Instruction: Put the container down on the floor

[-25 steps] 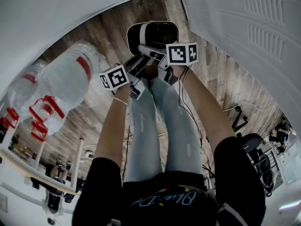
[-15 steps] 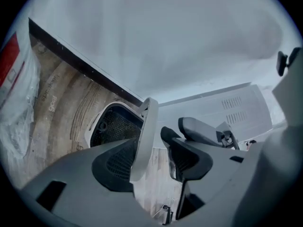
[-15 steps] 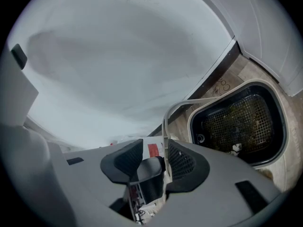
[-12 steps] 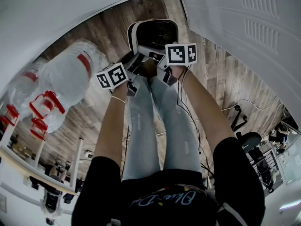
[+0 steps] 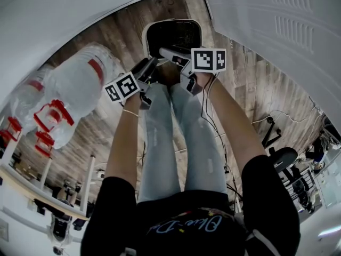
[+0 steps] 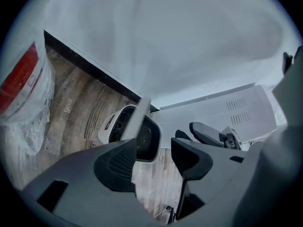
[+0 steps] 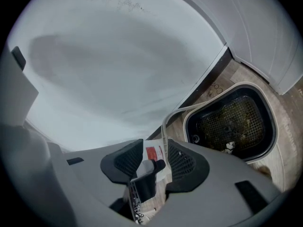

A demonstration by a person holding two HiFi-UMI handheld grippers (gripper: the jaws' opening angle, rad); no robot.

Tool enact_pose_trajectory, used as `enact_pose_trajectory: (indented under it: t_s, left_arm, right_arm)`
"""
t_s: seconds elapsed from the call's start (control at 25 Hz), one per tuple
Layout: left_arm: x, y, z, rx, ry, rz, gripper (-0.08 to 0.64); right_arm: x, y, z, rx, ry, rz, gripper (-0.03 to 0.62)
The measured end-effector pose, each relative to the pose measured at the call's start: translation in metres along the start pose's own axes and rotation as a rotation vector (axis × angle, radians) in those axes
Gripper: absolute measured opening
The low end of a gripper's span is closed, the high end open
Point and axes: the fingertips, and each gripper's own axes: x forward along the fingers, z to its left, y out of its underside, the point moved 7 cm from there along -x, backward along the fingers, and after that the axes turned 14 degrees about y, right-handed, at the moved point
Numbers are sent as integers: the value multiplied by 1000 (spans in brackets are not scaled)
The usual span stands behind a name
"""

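Note:
The container (image 5: 146, 36) is a white bin with a dark mesh inside, and it sits on the wooden floor by the wall. In the head view my left gripper (image 5: 149, 65) and right gripper (image 5: 169, 54) hover over its near rim. The left gripper (image 6: 154, 157) is open, and the thin white handle (image 6: 137, 117) runs past the outside of its left finger towards the container (image 6: 106, 131). The right gripper (image 7: 155, 161) is open too. The handle (image 7: 177, 111) loops loosely between its pads, untouched, down to the container (image 7: 227, 86).
A plastic-wrapped pack of water bottles (image 5: 74, 89) with red labels lies on the floor to the left. A white vented cabinet (image 5: 277, 31) stands at the right and a white wall behind. The person's legs (image 5: 181, 137) stand just below the container. Cables (image 5: 213, 127) trail over the floor.
The container has settled flat on the floor, with its mouth now showing fully. Both grippers have drawn back from it, the left one moving left and down, and their jaws have opened.

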Motion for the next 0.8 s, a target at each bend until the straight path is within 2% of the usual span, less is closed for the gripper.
enact_pose_trajectory:
  t_s: [0.12,0.32,0.48,0.6,0.68,0.8]
  left_arm:
    - [-1,5,3,-8,-11,18,219]
    - [-1,6,4,-17,3,-23,215]
    - [-3,12,0,-8,17,-17,185]
    - [-8,9,-5,17,21,-31,109]
    - [-10,7,-10,39,20,-41,46]
    - [-13,4,-21,67,24,-41,15]
  right_arm:
    - [-1,2,-1,17,11,-20,150]
    - [-4,4,-5,10,18,-25,146]
    - [-12,8,-9,20,43,-37,132]
    - [-16,7,-9,45,52,-70,93]
    - [-21,6,-8,48,57,-93,30]
    - [-29,3,-3,50,68,-134,6]
